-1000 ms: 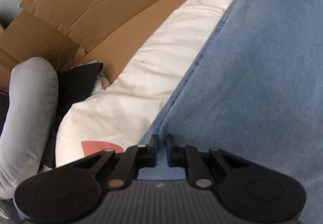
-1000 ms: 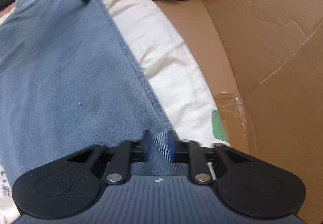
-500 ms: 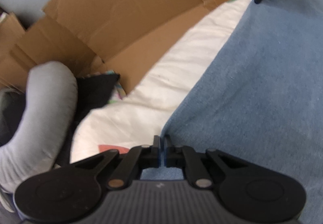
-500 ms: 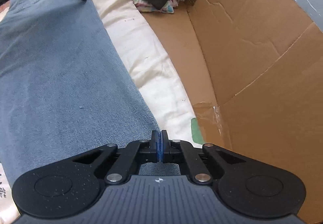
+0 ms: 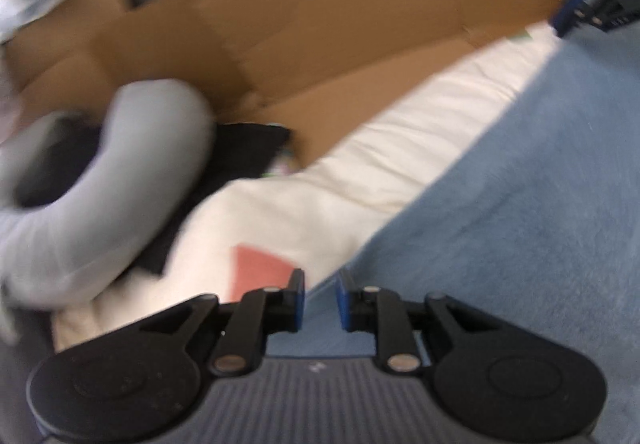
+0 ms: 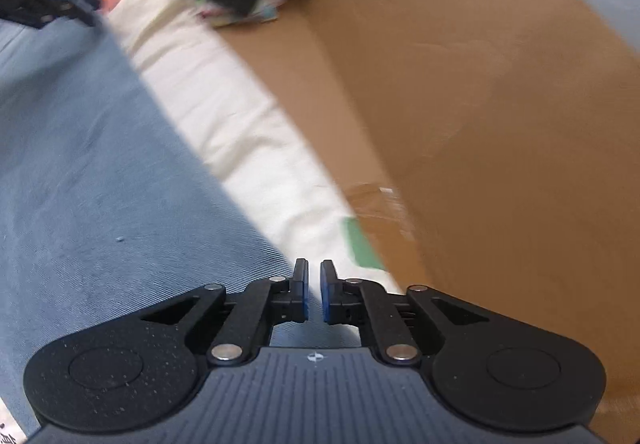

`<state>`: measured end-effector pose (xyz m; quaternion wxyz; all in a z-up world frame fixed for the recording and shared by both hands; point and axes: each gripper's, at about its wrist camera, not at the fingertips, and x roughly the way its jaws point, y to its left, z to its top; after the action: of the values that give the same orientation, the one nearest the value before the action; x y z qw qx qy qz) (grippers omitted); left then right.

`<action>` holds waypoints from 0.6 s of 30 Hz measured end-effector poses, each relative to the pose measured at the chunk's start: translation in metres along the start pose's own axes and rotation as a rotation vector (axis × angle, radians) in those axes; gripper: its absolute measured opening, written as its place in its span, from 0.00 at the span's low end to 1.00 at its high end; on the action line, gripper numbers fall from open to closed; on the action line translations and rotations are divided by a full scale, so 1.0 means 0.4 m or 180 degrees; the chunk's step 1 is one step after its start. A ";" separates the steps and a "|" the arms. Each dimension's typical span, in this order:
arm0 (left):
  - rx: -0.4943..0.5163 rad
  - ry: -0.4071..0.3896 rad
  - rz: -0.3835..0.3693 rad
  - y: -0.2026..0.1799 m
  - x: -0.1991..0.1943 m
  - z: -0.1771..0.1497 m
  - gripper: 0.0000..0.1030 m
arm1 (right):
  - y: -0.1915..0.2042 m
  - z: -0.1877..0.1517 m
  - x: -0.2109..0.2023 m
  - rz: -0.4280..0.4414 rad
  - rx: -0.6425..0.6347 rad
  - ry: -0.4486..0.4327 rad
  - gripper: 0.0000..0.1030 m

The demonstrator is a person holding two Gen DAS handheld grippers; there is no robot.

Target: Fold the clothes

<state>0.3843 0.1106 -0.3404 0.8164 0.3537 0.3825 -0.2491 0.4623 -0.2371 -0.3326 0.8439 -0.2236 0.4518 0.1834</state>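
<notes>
Both claws seem to be letting go after laying a fold: the left gripper [image 5: 320, 298] opens over the denim garment's [image 5: 520, 228] edge at six o'clock, nothing pinched, while the right gripper [image 6: 314, 296] parts narrowly, empty, on the cream bedsheet [image 6: 256, 148].

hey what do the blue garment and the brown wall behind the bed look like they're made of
Blue garment: looks like denim, matte, with a fine diagonal twill weave and faded light-blue tone. Brown wall: looks like corrugated cardboard, dull tan, with creases and a patch of clear tape; the left wrist view shows its folded flaps. Motion blur leaves finer detail uncertain.
</notes>
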 end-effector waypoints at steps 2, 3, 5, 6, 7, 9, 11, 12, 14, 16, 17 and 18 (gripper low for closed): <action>-0.0234 -0.0046 0.0097 0.033 -0.036 -0.030 0.25 | -0.037 -0.028 -0.027 0.0018 0.0293 -0.0014 0.07; -0.0355 -0.0062 0.0152 0.050 -0.051 -0.047 0.27 | -0.052 -0.046 -0.037 0.0006 0.0414 -0.0008 0.07; -0.0571 -0.0063 0.0277 0.076 -0.076 -0.088 0.27 | -0.074 -0.084 -0.048 -0.0049 0.0577 0.0032 0.07; -0.0670 -0.0050 0.0332 0.087 -0.084 -0.108 0.27 | -0.082 -0.105 -0.052 -0.0087 0.0648 0.0057 0.07; -0.0766 -0.0037 0.0389 0.097 -0.091 -0.128 0.27 | -0.087 -0.125 -0.056 -0.0116 0.0720 0.0082 0.12; -0.0945 0.0010 0.0500 0.113 -0.095 -0.163 0.28 | -0.095 -0.162 -0.058 -0.0150 0.0856 0.0121 0.28; -0.1129 0.0066 0.0600 0.130 -0.095 -0.194 0.29 | -0.102 -0.191 -0.051 -0.0148 0.0996 0.0156 0.32; -0.1231 0.0099 0.0634 0.139 -0.091 -0.205 0.29 | -0.105 -0.203 -0.046 -0.0147 0.1069 0.0184 0.32; -0.1395 0.0140 0.0683 0.155 -0.081 -0.220 0.29 | -0.109 -0.227 -0.035 -0.0169 0.1201 0.0220 0.32; -0.1545 0.0174 0.0728 0.168 -0.068 -0.234 0.29 | -0.113 -0.242 -0.023 -0.0192 0.1334 0.0225 0.33; -0.1618 0.0190 0.0747 0.174 -0.061 -0.240 0.30 | -0.115 -0.248 -0.017 -0.0200 0.1405 0.0220 0.33; -0.1679 0.0202 0.0750 0.180 -0.052 -0.243 0.30 | -0.118 -0.251 -0.011 -0.0206 0.1473 0.0209 0.33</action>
<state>0.3776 0.2332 -0.3404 0.8911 0.1788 0.4158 -0.0334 0.4160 -0.3315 -0.3683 0.8630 -0.0444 0.5016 0.0404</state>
